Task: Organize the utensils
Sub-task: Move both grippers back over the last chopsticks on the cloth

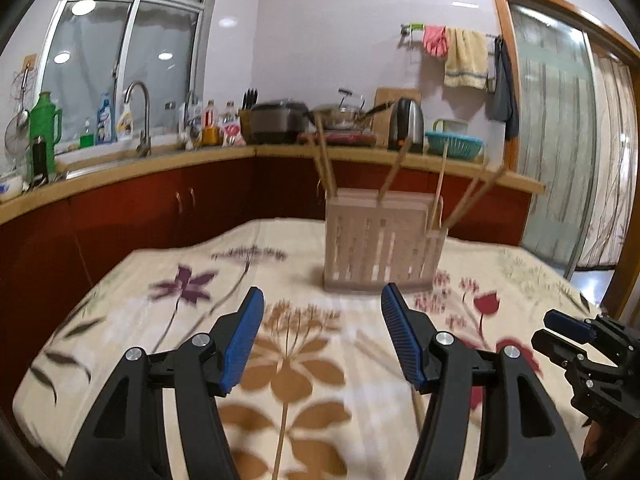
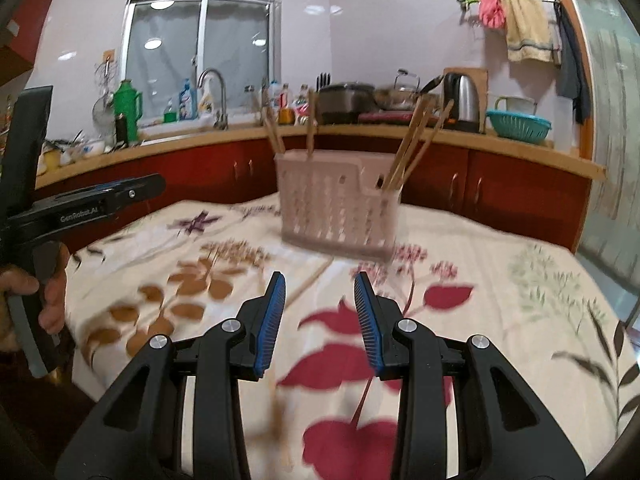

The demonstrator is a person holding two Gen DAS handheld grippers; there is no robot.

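Pink slatted plastic utensil holder with wooden chopsticks stands on the flower-patterned desk beyond both empty tools, left tool gaping wide, right tool narrower.

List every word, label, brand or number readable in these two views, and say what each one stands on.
"GenRobot.AI": white lettering on the black side of the left tool, seen in the right wrist view.
Labels on the bottles by the sink: too small and blurred to read.
Nothing readable on the utensil holder, the kettle or the floral cloth.
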